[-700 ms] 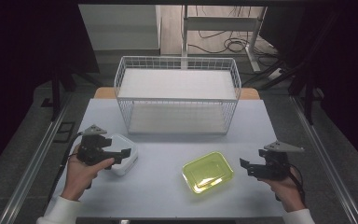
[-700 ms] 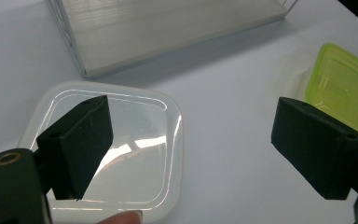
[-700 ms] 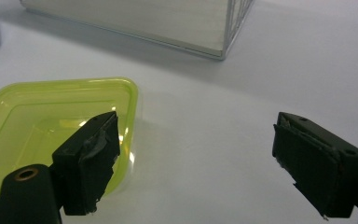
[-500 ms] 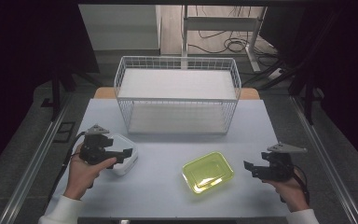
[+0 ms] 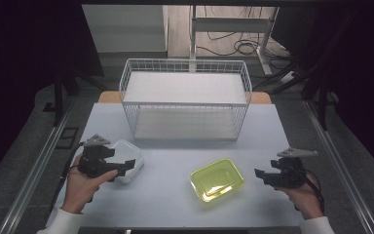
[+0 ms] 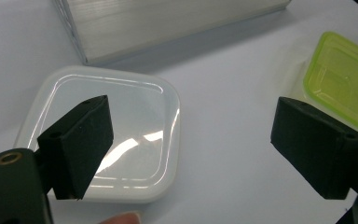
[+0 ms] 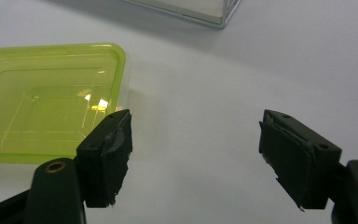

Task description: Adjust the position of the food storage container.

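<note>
on the left of the table (image 5: 175, 204) the left gripper (image 5: 126, 165) hangs over the white box (image 5: 129, 158), held in the person's left hand (image 5: 80, 187). its jaws stand wide apart and grip nothing; in the left gripper view one jaw sits above the white box's lid (image 6: 116, 135) and the other above bare table, with the box lying flat beneath and not pinched. the box is at the table's near left. behind, in the middle, a wire basket (image 5: 185, 97) stands at the far side, well apart from both boxes. right of centre the green box (image 5: 217, 179) lies flat on the table, near the front edge. at the far right the right gripper (image 5: 259, 174), in the right hand (image 5: 304, 200), points toward the green box but is apart from it. its jaws gape too, with nothing between them; in the right gripper view the green box (image 7: 42, 107) lies just beyond one jaw.
</note>
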Motion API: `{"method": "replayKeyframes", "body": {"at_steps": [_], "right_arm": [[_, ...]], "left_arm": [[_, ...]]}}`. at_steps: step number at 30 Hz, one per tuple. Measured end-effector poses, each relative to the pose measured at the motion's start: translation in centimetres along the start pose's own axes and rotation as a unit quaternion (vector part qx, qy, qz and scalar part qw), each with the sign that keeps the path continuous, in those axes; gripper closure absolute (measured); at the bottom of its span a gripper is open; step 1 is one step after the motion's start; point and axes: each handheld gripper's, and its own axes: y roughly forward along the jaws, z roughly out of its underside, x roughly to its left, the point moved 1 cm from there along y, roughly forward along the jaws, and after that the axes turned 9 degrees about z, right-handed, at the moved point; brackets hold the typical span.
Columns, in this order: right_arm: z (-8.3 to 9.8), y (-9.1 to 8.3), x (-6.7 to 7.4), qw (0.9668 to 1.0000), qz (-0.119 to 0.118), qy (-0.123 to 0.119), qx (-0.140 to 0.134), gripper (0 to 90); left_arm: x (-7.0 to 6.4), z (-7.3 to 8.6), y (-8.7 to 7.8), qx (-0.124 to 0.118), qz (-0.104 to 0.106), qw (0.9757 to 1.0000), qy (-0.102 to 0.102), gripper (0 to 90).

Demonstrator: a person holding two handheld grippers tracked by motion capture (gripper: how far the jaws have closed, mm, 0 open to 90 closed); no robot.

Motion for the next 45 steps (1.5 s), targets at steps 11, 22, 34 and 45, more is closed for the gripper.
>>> {"method": "replayKeyframes", "body": {"at_steps": [11, 22, 34, 45], "right_arm": [[-0.8, 0.4, 0.1, 0.9997, 0.002, 0.0, 0.026, 26.1], [-2.4, 0.8, 0.8, 0.996, 0.002, -0.017, 0.088, 48.8], [-3.8, 2.6, 3.8, 0.9875, -0.031, -0.063, 0.141, 80.6], [-2.7, -0.2, 7.0, 0.9737, -0.111, -0.15, 0.131, 89.1]], "left_arm": [[0.3, 0.4, -0.1, 0.007, 0.0, 1.0, -0.006, 12.4], [-0.1, 0.8, 0.7, 0.02, 0.008, 0.9997, -0.005, 12.4], [-0.2, 1.0, 1.0, 0.03, 0.009, 0.9995, 0.003, 12.1], [-0.6, 1.2, 1.4, 0.038, 0.009, 0.9992, 0.008, 11.8]]}}
